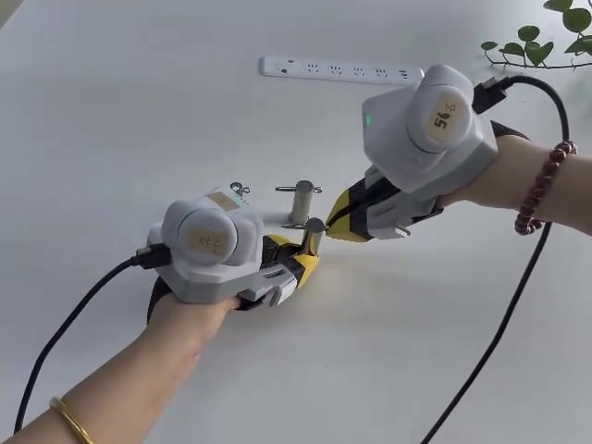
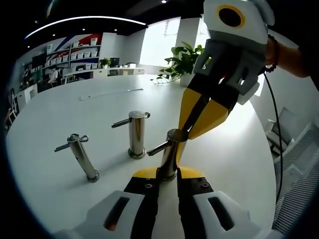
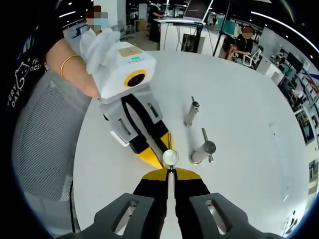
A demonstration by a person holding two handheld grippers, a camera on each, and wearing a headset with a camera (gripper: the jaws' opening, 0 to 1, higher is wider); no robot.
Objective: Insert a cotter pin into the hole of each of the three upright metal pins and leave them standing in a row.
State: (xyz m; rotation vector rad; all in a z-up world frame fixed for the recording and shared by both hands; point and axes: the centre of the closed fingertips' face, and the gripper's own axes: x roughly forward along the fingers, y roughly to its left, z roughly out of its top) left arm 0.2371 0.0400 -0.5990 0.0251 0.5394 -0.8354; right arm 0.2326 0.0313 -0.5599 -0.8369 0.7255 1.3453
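I'm clamping the left hand-held gripper [image 2: 168, 173] shut low on the stiff, slick-looking metal pin [image 2: 172, 149] standing on the tabletop [image 2: 60, 114], while the right hand-held gripper [image 3: 170, 172], closed on one end of the thin, probably bendable cotter pin [image 2: 155, 148], is working it through the head's hole.

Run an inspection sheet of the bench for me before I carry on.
Surface: white table.
Job's things: three metal pins upright; far pin and middle pin each carry a cotter; near pin has a cotter pin in its hole.
Clutter: power strip.
Grippers: left gripper shut on near pin's base; right gripper apparently shut on cotter pin.
Cables: left cable, right cable, both black, untangled.
Surroundings: plant at table edge; desks beyond.
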